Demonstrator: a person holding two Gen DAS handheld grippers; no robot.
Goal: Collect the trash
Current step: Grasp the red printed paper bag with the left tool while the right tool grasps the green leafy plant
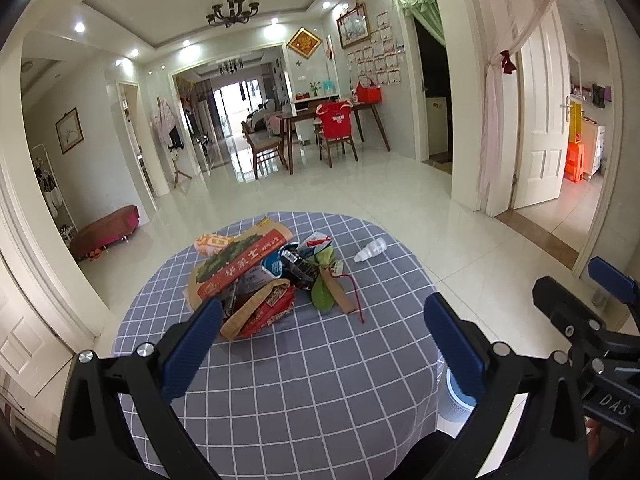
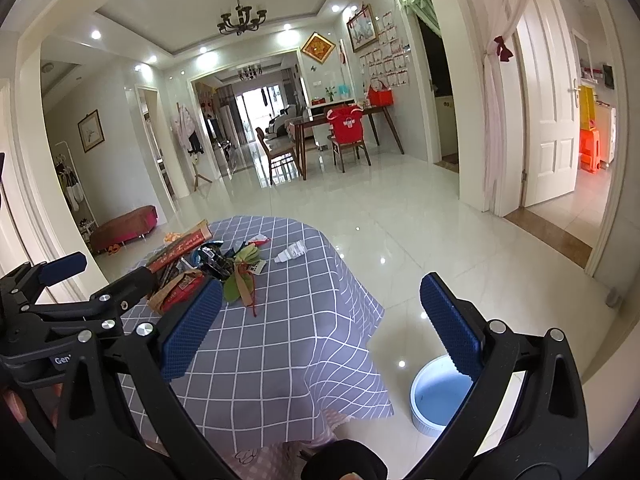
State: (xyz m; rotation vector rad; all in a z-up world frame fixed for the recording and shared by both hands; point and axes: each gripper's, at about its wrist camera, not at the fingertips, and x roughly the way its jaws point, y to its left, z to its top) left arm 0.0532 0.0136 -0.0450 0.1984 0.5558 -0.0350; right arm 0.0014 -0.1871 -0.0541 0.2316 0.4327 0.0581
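So the trash pile (image 1: 256, 276) sits in a heap toward the far side of the table (image 1: 304, 380), which has a grey checked cloth on it; mostly flattened snack wrappers and a long red carton (image 1: 244, 264), plus a green leafy bundle (image 1: 326, 286) with a red string (image 1: 356, 296) trailing off toward the near edge; a crumpled white bit (image 1: 370, 250) lies on its own, just off to the right of the heap. The left gripper (image 1: 320, 344) hovers over the near half of the table with its blue pads spread wide and nothing between them; the right gripper (image 2: 320, 328) is likewise wide open and empty, out past the table's right edge above a pale blue bin (image 2: 438, 396) on the floor.

Handling guess: all of it looks featherlight and floppy; foil wrappers are probably slick and will crush flat instead of resisting, so pinching a folded edge or a bunched corner seems smarter than a flat face; the carton looks stiffest, best taken across its narrow width; the string is likely too thin to hold reliably; grab the bundle's body instead. Loose pieces on top may slide off if the heap gets nudged.
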